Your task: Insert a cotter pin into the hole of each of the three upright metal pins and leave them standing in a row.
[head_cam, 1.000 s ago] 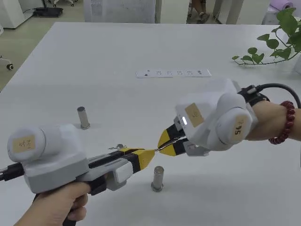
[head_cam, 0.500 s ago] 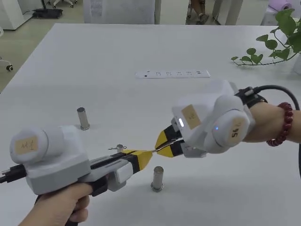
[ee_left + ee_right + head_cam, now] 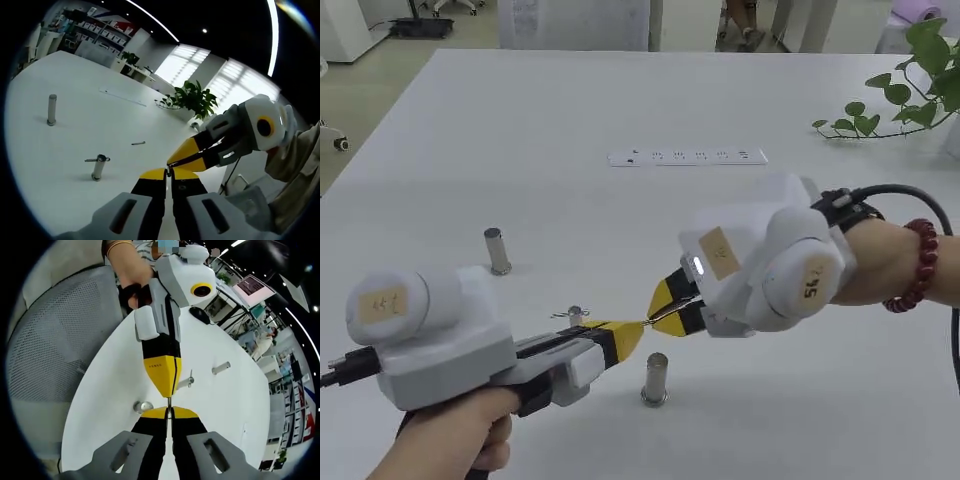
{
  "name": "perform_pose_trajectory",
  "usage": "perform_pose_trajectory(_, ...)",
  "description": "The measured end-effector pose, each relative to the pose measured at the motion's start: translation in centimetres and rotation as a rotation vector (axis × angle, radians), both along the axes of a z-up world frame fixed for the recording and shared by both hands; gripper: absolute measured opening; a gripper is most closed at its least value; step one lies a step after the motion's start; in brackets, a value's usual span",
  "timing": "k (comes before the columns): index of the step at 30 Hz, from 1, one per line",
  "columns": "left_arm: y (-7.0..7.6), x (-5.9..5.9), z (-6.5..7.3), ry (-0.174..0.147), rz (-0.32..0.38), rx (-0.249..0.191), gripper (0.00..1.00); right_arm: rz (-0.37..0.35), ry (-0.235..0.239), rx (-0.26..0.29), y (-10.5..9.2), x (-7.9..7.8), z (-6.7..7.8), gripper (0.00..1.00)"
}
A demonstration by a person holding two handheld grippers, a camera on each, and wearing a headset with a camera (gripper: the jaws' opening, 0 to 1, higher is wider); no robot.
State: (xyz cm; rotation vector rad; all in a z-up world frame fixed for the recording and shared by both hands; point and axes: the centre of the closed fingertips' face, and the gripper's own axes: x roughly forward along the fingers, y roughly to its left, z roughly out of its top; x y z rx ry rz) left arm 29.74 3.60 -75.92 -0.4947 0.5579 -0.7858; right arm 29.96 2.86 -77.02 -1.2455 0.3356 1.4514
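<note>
Three upright metal pins stand on the white table: a bare one [image 3: 497, 250] at the left, a middle one [image 3: 576, 316] with a cotter pin through its top, and a bare near one [image 3: 656, 379]. My left gripper [image 3: 632, 332] and right gripper [image 3: 660, 308] meet tip to tip above the table, between the middle and near pins. Both are shut on the ends of one thin cotter pin [image 3: 170, 402]. In the left gripper view the pinned post [image 3: 98, 167] and the far post [image 3: 51, 109] stand to the left of my jaws, and a loose cotter pin [image 3: 138, 143] lies flat beyond.
A white power strip [image 3: 687, 156] lies further back on the table [image 3: 570, 110]. A leafy plant [image 3: 910, 90] reaches in at the back right corner. A grey mesh chair [image 3: 50, 340] stands off the near table edge.
The right gripper has rolled and drifted slightly left and down. The two sets of tips stay together on the cotter pin. The metal pins have not moved.
</note>
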Motion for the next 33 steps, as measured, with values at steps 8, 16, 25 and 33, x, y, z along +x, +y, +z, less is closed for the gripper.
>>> perform_pose_trajectory(8,0.1,0.0,0.1,-0.003,-0.008,0.004,0.0,0.002,0.005,0.009,0.1,-0.1,0.1,0.04)
perform_pose_trajectory(16,0.5,0.2,0.1,-0.021,-0.005,0.019,0.0,0.009,0.002,0.045,0.5,0.0,0.4,0.09)
perform_pose_trajectory(25,0.8,-0.1,0.3,-0.093,-0.033,0.075,0.0,-0.058,0.075,0.089,0.1,0.3,0.8,0.11)
perform_pose_trajectory(33,0.7,-0.6,0.5,-0.183,-0.102,0.126,0.0,-0.115,0.175,0.114,-0.8,0.0,1.0,0.12)
